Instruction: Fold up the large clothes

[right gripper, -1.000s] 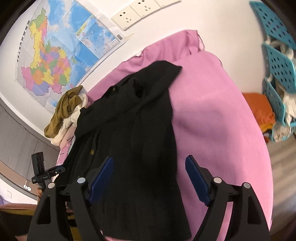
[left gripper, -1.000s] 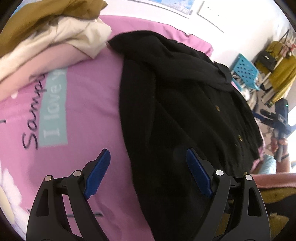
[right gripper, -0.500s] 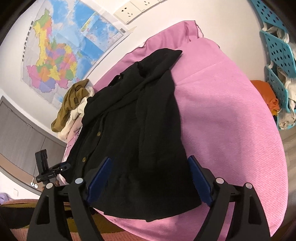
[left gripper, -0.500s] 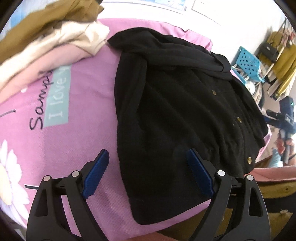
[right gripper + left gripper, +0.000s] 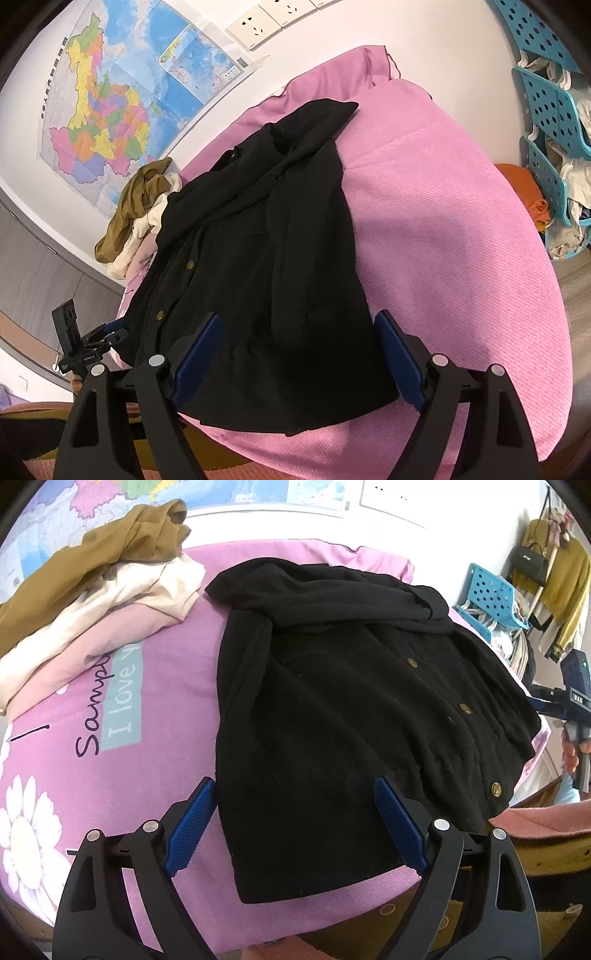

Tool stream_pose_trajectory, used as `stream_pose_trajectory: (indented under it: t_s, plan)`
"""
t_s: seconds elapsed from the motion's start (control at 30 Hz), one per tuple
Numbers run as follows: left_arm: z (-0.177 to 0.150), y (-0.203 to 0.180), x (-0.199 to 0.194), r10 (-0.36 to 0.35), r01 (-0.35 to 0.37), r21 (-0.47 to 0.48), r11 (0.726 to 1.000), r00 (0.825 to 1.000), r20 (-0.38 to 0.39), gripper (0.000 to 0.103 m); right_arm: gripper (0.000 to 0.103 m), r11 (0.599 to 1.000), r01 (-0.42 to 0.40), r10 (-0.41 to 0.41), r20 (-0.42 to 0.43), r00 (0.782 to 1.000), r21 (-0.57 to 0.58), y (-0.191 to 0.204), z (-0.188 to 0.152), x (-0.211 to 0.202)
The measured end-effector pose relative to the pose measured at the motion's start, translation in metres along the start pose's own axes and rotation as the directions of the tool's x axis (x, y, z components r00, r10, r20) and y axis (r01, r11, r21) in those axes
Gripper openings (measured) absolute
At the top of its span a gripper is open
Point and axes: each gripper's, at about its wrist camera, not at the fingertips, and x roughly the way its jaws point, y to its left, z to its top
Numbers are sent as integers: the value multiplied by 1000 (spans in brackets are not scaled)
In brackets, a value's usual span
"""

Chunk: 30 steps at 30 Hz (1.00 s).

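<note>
A: Status, both grippers?

B: Left gripper [image 5: 293, 827] released, jaws wide, nothing between pads. Right gripper [image 5: 297, 356] same: jaws spread, empty. Black jacket [image 5: 351, 701] lies flat on pink bed [image 5: 147, 709], directly ahead of and below both grippers; hem nearest the fingertips, collar at far end.

A: Procedure for current step?

B: Judged: approach to hem corners. Rec.: bring each gripper down onto its own hem corner, take both fabric layers, clamp fully before lifting. Lift both sides evenly, carry hem toward collar, keep edges aligned. Risk: thick fabric slips if only top layer is caught.

A: Item count?

B: 1 jacket; 3 brass buttons visible in left view. 1 pile of clothes [image 5: 92, 590] far left of left gripper, approx. 3 garments. 2 grippers.
</note>
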Motion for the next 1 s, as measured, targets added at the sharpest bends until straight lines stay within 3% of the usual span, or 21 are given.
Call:
stream_pose_trajectory:
  t_s: [0.23,0.37,0.53,0.67,0.73,0.77,0.87,0.93,1.0]
  plan:
    - [-6,3,-3,-39,39,-30,999,999,15,86,82,1000,19,-19,0,1000,-5,-1,-3,1]
    - [-8,20,-6,-136,139,-119,983,990,31,86,86,1000,18,-17,2,1000,-16,0,-5,1]
    - [-13,40,-8,-162,166,-196,966,986,40,86,91,998,30,-30,0,1000,-61,7,-9,3]
    - [-22,40,3,-281,275,-219,936,960,3,87,93,996,4,-6,-14,1000,-88,12,-13,4]
    - [-26,34,13,-323,309,-215,926,946,-30,88,91,995,-72,71,-22,997,-74,11,-14,2]
    - [-27,30,13,-317,306,-202,930,948,-21,91,87,992,-102,100,-21,995,-70,11,-15,1]
    - [-26,18,14,-391,379,-190,906,920,-29,92,78,982,-182,181,-10,983,-51,9,-17,-1]
    - [-26,9,17,-393,381,-168,909,919,-41,96,78,977,-213,212,-9,977,-35,5,-19,1]
    - [-24,2,20,-387,376,-156,913,921,-42,98,75,989,-147,147,-2,989,-35,4,-19,5]
